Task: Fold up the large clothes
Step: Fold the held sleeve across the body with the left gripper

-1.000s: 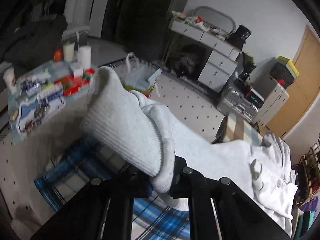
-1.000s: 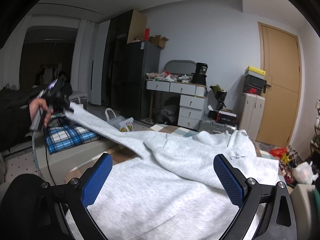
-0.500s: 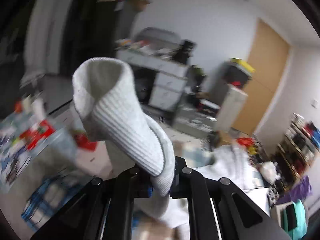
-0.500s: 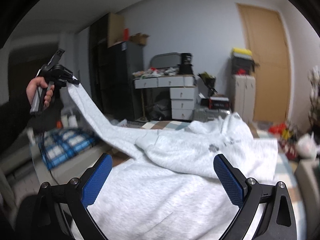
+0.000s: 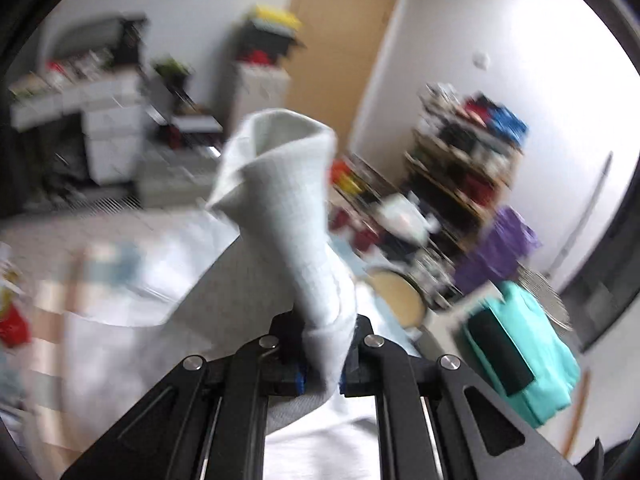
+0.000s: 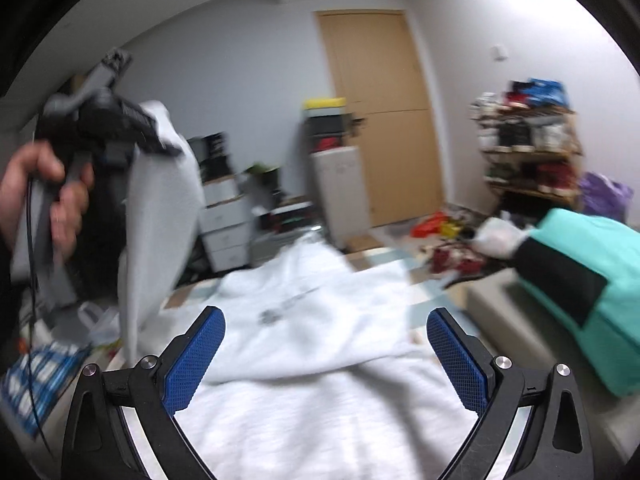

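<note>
A large white sweatshirt lies spread on the bed under my right gripper, which stands wide open with nothing between its blue pads. My left gripper is shut on the ribbed cuff of the sweatshirt's sleeve, which sticks up above the jaws. In the right wrist view a hand holds that left gripper high at the left, and the sleeve hangs from it down to the garment. The left wrist view is blurred.
A teal cushion with a black patch lies at the bed's right side. A cluttered shelf and a purple bag stand at the right wall beside a wooden door. White drawers and red litter are beyond the bed.
My left gripper has swung right and upward with the cuff, lifting the sleeve nearly upright. Both views have turned right toward the door and the shelf. The right gripper stays open.
</note>
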The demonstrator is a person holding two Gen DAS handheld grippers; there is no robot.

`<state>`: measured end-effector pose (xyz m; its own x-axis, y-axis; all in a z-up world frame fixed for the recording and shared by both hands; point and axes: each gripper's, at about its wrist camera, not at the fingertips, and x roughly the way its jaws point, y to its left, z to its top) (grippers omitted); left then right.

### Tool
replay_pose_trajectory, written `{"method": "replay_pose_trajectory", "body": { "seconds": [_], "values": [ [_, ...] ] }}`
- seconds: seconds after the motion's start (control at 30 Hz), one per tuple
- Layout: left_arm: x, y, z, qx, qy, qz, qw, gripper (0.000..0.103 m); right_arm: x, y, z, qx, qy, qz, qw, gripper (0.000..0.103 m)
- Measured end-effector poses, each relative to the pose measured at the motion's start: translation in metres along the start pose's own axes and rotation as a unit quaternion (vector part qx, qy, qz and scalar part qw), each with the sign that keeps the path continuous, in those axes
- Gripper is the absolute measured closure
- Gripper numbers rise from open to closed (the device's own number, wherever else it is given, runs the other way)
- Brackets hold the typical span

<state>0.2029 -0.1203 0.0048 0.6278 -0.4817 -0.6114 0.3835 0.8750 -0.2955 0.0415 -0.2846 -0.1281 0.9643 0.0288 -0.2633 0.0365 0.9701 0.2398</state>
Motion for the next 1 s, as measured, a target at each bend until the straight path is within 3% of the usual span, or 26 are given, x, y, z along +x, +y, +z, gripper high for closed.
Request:
{"method": "replay_pose_trajectory", "body": {
  "seconds": [0.13,0.27,0.3,0.33,0.37,0.4,0.43,0.5,0.57,0.67,0.73,0.8,0.9,1.0],
  "values": [
    [0.091,0.006,-0.045,-0.037,0.077,-0.060,0.9946,0.097,0.019,-0.052,0.006,0.119,0.035,-0.026,0.992,0.001],
    [0.134,0.017,-0.077,-0.093,0.146,-0.101,0.9799,0.093,0.021,-0.072,0.006,0.157,0.040,-0.024,0.986,0.001],
    [0.135,0.014,-0.080,-0.097,0.152,-0.117,0.9766,0.088,0.021,-0.074,0.006,0.153,0.038,-0.025,0.987,0.001],
    [0.132,0.015,-0.083,-0.105,0.156,-0.142,0.9719,0.072,0.021,-0.073,0.006,0.152,0.037,-0.025,0.987,0.001],
    [0.123,0.017,-0.086,-0.116,0.153,-0.178,0.9652,0.044,0.021,-0.073,0.006,0.151,0.038,-0.024,0.988,0.001],
    [0.109,0.017,-0.081,-0.123,0.145,-0.192,0.9629,0.031,0.022,-0.072,0.005,0.150,0.041,-0.021,0.988,0.001],
    [0.094,0.022,-0.079,-0.127,0.133,-0.190,0.9644,0.022,0.024,-0.070,0.003,0.150,0.048,-0.018,0.987,0.001],
    [0.059,0.027,-0.077,-0.128,0.097,-0.194,0.9678,0.022,0.031,-0.072,0.002,0.153,0.062,-0.010,0.986,0.001],
    [0.022,0.030,-0.085,-0.124,0.079,-0.179,0.9728,0.022,0.037,-0.070,-0.002,0.155,0.079,-0.002,0.985,0.001],
    [-0.029,0.050,-0.106,-0.114,0.038,-0.110,0.9866,0.022,0.048,-0.070,-0.009,0.156,0.103,0.006,0.982,0.001],
    [-0.056,0.063,-0.127,-0.118,0.015,-0.062,0.9910,0.022,0.056,-0.069,-0.013,0.157,0.125,0.006,0.980,0.001],
    [-0.074,0.075,-0.148,-0.129,-0.016,-0.037,0.9908,0.022,0.067,-0.067,-0.014,0.167,0.150,0.019,0.974,0.001],
    [-0.092,0.098,-0.182,-0.165,-0.046,-0.005,0.9853,0.022,0.096,-0.065,-0.008,0.211,0.211,0.065,0.952,0.001],
    [-0.072,0.119,-0.188,-0.193,-0.007,0.025,0.9808,0.022,0.149,-0.061,0.005,0.202,0.285,0.074,0.934,0.001]
  ]
}}
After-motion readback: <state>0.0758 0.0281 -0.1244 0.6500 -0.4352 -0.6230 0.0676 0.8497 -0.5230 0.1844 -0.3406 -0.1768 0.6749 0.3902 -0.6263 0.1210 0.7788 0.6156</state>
